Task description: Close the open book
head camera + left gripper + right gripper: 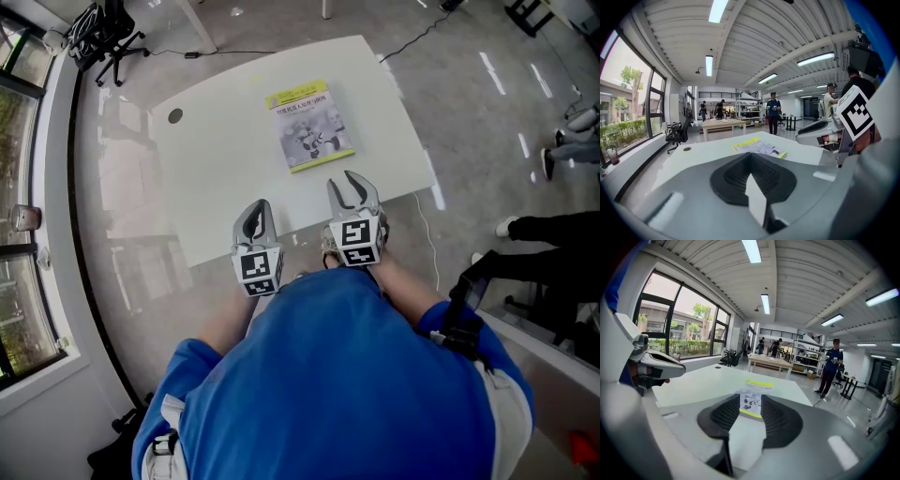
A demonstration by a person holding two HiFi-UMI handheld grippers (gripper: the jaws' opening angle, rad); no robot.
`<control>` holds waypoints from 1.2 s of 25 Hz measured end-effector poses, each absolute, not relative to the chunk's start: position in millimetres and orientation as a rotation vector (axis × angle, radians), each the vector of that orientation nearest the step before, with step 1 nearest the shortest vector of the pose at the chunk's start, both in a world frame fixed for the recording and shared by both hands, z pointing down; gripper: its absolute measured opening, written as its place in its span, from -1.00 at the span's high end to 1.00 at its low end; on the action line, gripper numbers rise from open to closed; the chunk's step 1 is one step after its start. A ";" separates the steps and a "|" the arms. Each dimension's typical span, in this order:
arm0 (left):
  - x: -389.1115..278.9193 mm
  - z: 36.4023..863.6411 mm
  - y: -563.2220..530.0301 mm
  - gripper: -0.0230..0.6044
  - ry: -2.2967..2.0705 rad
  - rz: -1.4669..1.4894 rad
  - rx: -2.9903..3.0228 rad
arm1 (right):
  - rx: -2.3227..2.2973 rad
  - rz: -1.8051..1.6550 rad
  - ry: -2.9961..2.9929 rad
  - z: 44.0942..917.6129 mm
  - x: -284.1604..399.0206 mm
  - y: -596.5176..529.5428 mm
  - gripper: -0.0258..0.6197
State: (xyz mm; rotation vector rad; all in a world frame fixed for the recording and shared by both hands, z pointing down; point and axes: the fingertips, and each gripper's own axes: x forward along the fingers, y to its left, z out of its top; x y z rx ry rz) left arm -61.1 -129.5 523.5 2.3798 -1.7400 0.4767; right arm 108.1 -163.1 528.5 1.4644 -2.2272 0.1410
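**A:** Head view first. What's nearest?

**B:** The person's blue cotton shirt (328, 375) fills the bottom. Just past it, the grey plastic left gripper (255, 214) and the grey plastic right gripper (353, 187) hover at the near edge of the flat white table (225, 178).

**A:** And the book?

**B:** The thin paperback book with a yellow-banded grey cover (310, 127) lies flat mid-table, cover up, well apart from both grippers. It looks closed already, which I'd judge is why both are held short of it.

**A:** Left gripper view?

**B:** Its fingers are together at the tips, with only a pale sliver behind them and nothing between. The book sits ahead, slightly right.

**A:** Right gripper view?

**B:** The fingers are apart and empty. The book shows through the gap, far off on the table. I'd guess it's aimed there to check that the cover lies flat.
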 end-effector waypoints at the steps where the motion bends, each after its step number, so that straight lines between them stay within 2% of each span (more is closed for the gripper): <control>1: -63.6 521.1 -123.2 0.91 -1.744 0.468 2.384 | 1.464 0.146 -2.232 526.8 104.5 -154.3 0.48; 6: -76.5 510.4 -85.7 0.91 -1.755 0.423 2.402 | 1.480 0.149 -2.257 515.4 87.1 -107.4 0.54; 10: -85.3 502.8 -56.6 0.91 -1.745 0.390 2.407 | 1.515 0.130 -2.252 503.3 80.4 -72.7 0.76; 15: -87.1 498.4 -34.0 0.91 -1.718 0.344 2.411 | 1.547 0.136 -2.252 494.4 77.4 -47.0 0.89; 30: -72.4 484.1 -8.9 0.91 -1.740 0.289 2.400 | 1.524 0.227 -2.319 477.7 84.4 -22.2 0.91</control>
